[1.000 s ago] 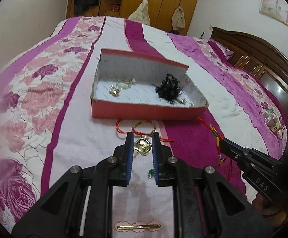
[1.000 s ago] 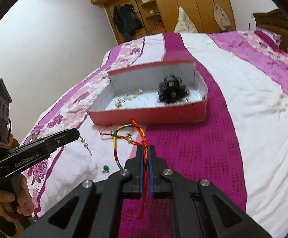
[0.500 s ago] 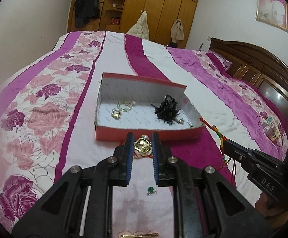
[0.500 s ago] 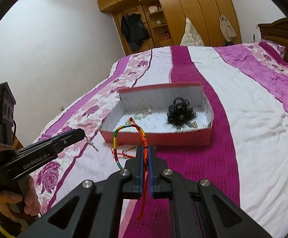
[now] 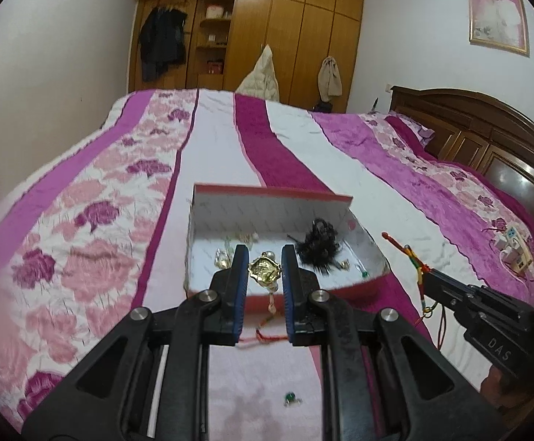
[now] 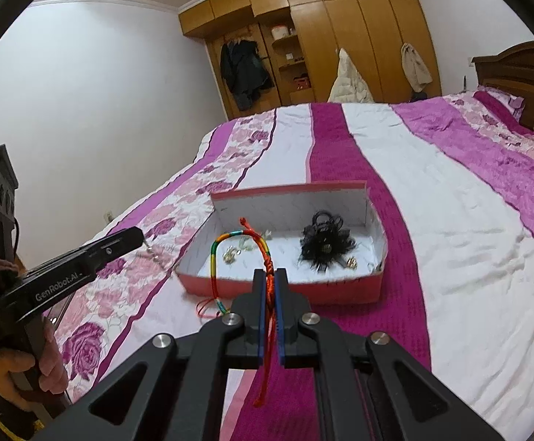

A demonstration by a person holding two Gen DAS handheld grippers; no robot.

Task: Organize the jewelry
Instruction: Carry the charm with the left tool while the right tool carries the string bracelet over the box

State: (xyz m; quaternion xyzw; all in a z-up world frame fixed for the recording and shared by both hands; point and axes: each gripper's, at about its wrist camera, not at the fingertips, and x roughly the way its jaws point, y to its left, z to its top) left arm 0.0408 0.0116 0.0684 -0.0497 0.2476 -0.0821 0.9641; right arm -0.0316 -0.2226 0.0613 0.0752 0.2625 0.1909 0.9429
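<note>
The left claw (image 5: 265, 270) is gripping a gold pendant (image 5: 264, 271) on a red cord, its pads closed against the pendant's sides, and is holding it in the air just short of the box (image 5: 230, 296), whose near wall is lying at twelve o'clock from the tips. Inside the box, gold pieces (image 5: 223, 257) are sitting at ten o'clock and a black feather clip (image 5: 320, 244) at two o'clock, so part of the sorting appears done. A green ring (image 5: 289, 400) is lying on the bed (image 5: 83, 220) at six o'clock, not yet collected. The right claw (image 6: 270, 279) is pinching a rainbow bracelet (image 6: 230, 253) by its red knot, jaws fully closed, the loop hanging at eleven o'clock before the box. Judging from this, both held pieces and the ring are left to go in.
</note>
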